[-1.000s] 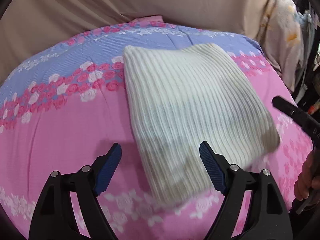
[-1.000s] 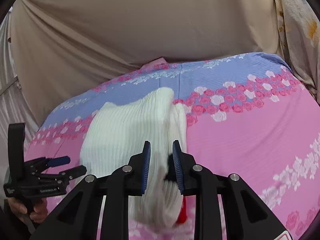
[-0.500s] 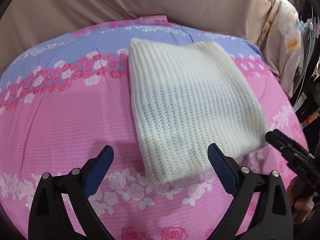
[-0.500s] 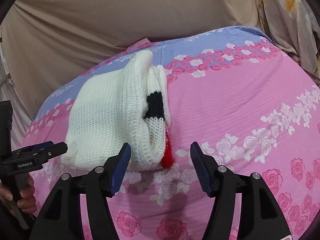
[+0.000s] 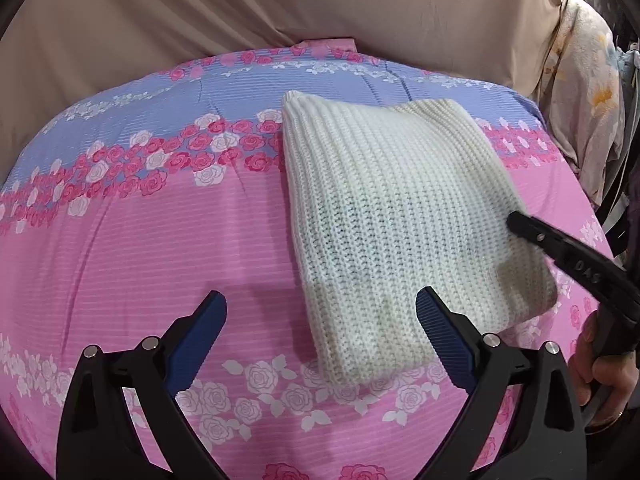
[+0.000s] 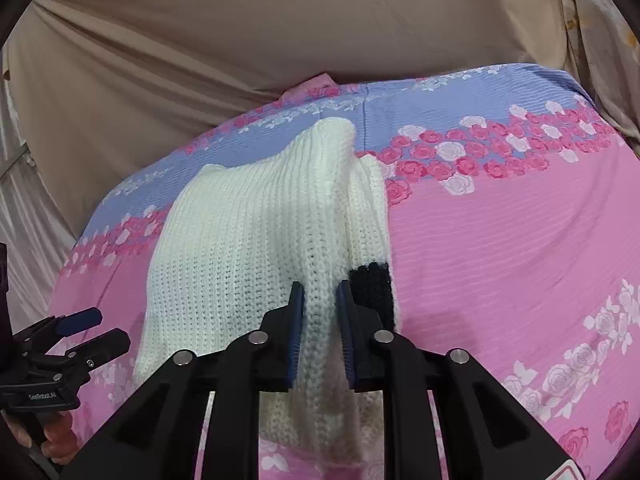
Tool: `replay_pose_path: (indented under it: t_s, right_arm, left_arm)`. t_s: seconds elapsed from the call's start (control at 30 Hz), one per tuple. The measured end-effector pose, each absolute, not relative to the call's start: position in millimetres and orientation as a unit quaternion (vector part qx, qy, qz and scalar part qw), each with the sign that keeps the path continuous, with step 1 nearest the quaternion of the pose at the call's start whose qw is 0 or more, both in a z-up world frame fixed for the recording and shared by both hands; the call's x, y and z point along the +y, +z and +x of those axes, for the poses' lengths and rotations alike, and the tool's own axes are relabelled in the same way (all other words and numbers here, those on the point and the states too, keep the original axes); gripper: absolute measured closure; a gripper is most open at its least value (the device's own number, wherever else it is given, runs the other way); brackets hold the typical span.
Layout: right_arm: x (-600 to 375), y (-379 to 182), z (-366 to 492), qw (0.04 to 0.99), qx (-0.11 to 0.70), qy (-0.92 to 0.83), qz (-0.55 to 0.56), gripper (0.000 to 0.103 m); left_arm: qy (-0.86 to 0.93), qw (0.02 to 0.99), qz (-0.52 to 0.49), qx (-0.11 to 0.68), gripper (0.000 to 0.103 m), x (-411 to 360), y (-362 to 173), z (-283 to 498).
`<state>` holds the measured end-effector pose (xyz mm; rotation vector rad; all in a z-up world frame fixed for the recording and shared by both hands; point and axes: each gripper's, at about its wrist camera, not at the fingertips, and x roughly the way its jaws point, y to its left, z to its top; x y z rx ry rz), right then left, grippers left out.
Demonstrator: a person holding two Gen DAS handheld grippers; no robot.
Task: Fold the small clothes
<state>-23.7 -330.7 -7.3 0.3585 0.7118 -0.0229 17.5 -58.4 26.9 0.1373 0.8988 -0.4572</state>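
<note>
- A folded white knit garment is laid on the pink and blue floral bedspread.
- The garment's right edge is pinched between the right gripper's closed jaws.
- The left gripper's jaws are held wide open, near the garment's front corner.

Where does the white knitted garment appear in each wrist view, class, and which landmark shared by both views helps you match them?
Left wrist view: the white knitted garment lies right of centre, folded flat on the bedspread.
Right wrist view: the garment sits centre-left, its right edge pinched by the right hand-held gripper.
Shared landmark: the band of roses beside it.
</note>
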Motion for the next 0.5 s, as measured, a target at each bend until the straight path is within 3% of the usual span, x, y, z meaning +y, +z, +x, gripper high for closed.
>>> replay_pose_path:
  t_s: [0.13, 0.23, 0.4, 0.5]
  right_arm:
    - [-331, 10, -38, 0.936, 0.311, -0.030, 0.162, 0.096]
    - [-340, -11, -25, 0.922, 0.350, -0.049, 0.161, 0.097]
    - [-339, -8, -34, 0.922, 0.342, -0.049, 0.175, 0.092]
    - [-333, 4, -43, 0.929, 0.325, -0.045, 0.173, 0.078]
  left_arm:
    - [-0.217, 0.869, 0.066, 0.440, 0.010, -59, 19, 23]
    - [-0.218, 0.864, 0.066, 0.450, 0.010, -61, 11, 27]
    - [-0.217, 0.859, 0.066, 0.459, 0.010, -62, 4, 31]
    - [-0.215, 0.858, 0.068, 0.462, 0.010, -63, 2, 32]
